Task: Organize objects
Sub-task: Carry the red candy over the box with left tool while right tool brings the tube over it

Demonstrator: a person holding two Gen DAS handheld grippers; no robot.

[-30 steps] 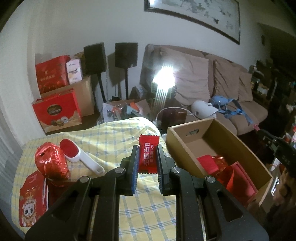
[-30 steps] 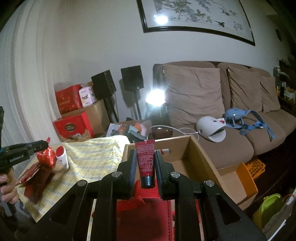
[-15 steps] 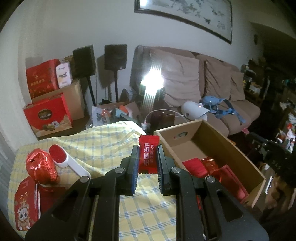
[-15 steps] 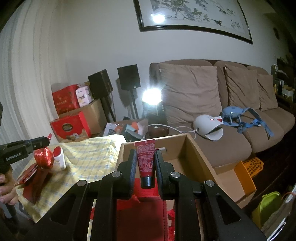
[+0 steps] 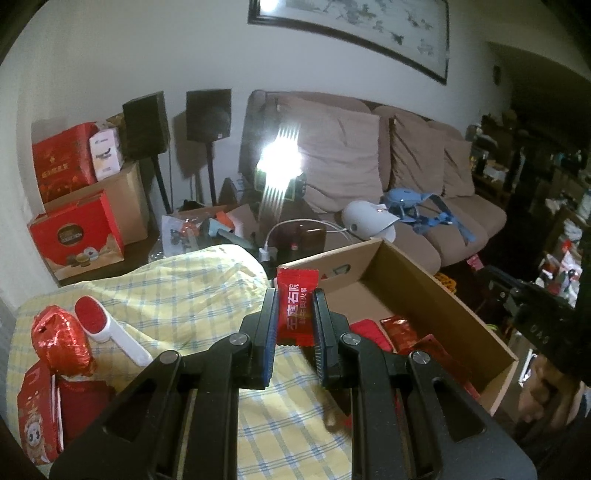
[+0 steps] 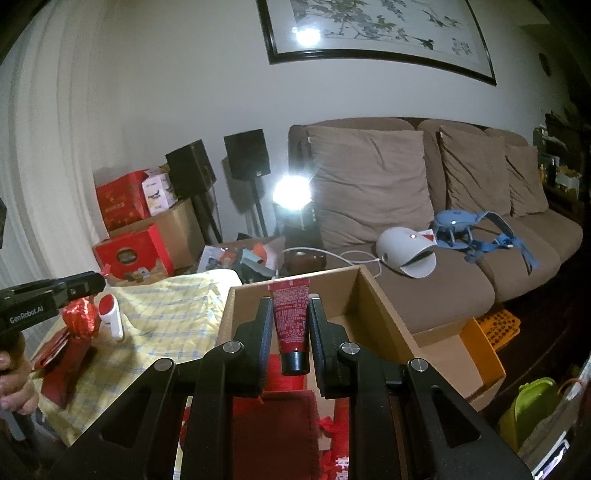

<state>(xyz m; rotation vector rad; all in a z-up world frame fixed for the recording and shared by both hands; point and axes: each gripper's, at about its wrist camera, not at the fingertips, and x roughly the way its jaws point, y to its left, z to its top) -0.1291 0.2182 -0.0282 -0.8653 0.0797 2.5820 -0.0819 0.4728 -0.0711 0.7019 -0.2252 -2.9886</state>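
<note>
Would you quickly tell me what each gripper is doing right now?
Left gripper: closed on a red candy packet.
Right gripper: closed on a red tube.

A brown sofa [image 6: 424, 221] with 3 back cushions fills the 2 o'clock side under a framed painting [image 6: 376, 33] on the white wall [image 6: 166, 92]. At 11 o'clock, 2 black speakers [image 6: 245, 155] stand on stands. A bright lamp [image 6: 291, 192] glares at 12 o'clock. Red gift boxes [image 5: 74, 236] are stacked at 10 o'clock
</note>
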